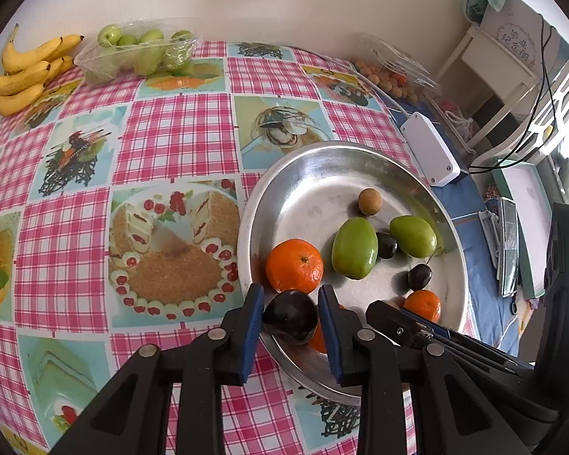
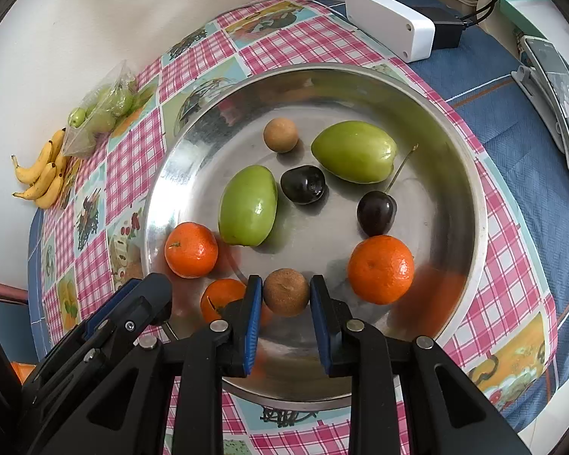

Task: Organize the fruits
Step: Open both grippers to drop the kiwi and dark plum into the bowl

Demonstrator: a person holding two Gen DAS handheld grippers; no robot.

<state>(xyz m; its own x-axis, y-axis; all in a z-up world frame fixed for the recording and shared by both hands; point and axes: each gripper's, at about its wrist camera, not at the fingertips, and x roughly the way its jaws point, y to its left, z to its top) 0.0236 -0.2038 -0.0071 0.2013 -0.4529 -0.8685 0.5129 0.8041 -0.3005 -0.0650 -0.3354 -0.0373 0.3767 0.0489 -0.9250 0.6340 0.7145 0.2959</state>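
Left jaws [image 1: 291, 320] clamp dark plum [image 1: 290, 321] at tray rim [image 1: 246, 204]; right jaws [image 2: 286, 292] clamp longan [image 2: 286, 292] inside.

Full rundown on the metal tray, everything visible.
The metal tray is round, shallow and silver, with a raised sloping rim and a scuffed, reflective floor. It sits flat on the checked tablecloth, near the white box. Inside lie loose fruit: two green fruits, oranges, dark cherries and a small brown round fruit. Both tools reach in over its near edge: the left tool around a dark fruit, the right tool around a brown one.
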